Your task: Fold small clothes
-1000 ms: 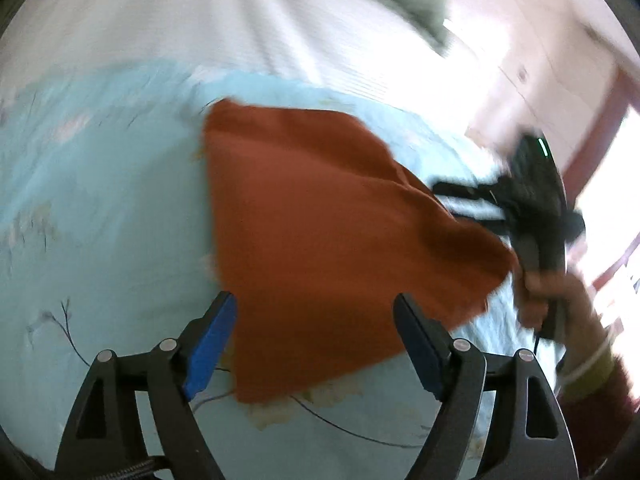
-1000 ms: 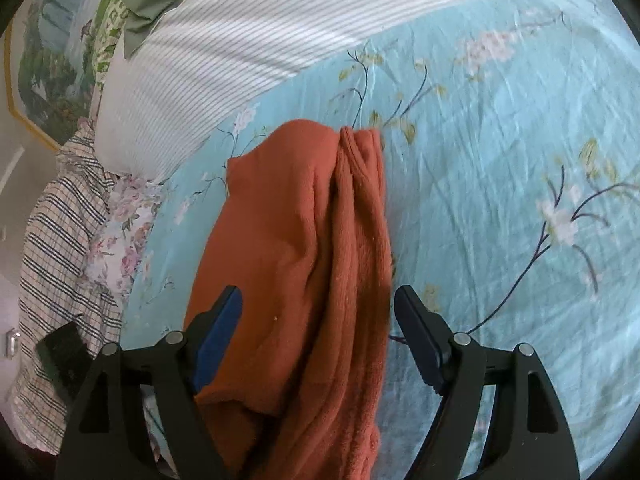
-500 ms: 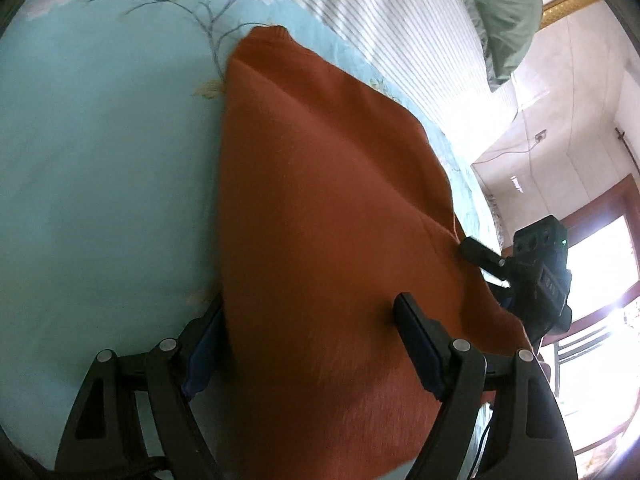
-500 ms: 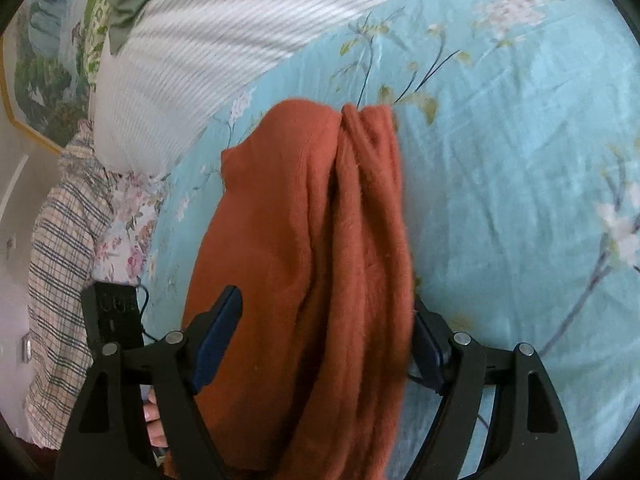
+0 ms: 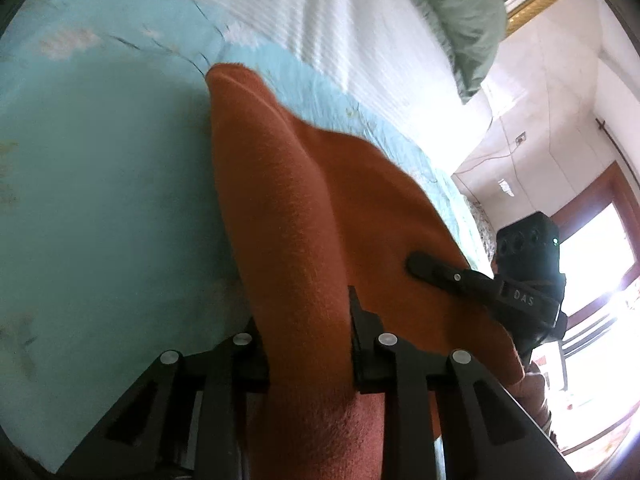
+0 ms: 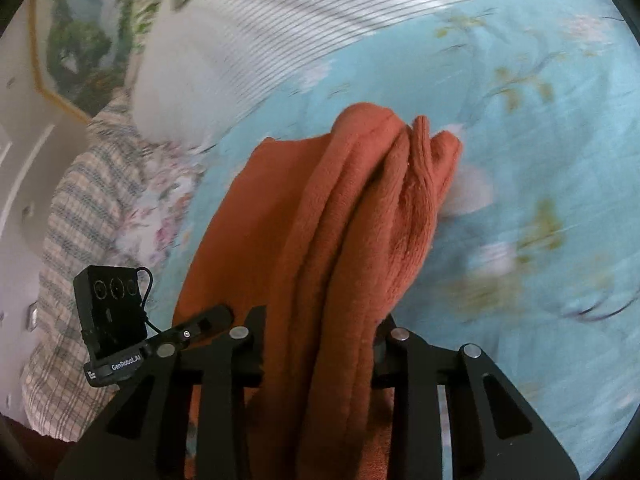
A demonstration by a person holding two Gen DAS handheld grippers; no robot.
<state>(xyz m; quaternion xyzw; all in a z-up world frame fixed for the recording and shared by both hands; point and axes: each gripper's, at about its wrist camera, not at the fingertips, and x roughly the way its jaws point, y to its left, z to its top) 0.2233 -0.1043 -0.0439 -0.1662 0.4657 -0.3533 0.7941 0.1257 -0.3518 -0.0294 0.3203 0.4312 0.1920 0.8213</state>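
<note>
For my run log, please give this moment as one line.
left gripper: shut on rust-orange fleece cloth | right gripper: shut on same cloth | under it: light-blue floral bedsheet

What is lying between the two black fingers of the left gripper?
A bunched fold of the fuzzy orange cloth fills the gap of the left gripper, with both fingers pressing it; this shows in the left wrist view.

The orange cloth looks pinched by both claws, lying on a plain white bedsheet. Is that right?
Not quite: the sheet under the orange cloth is light blue with a flower print, as the right wrist view shows. The rest holds: the left claw and right claw are both closed on the cloth.
</note>
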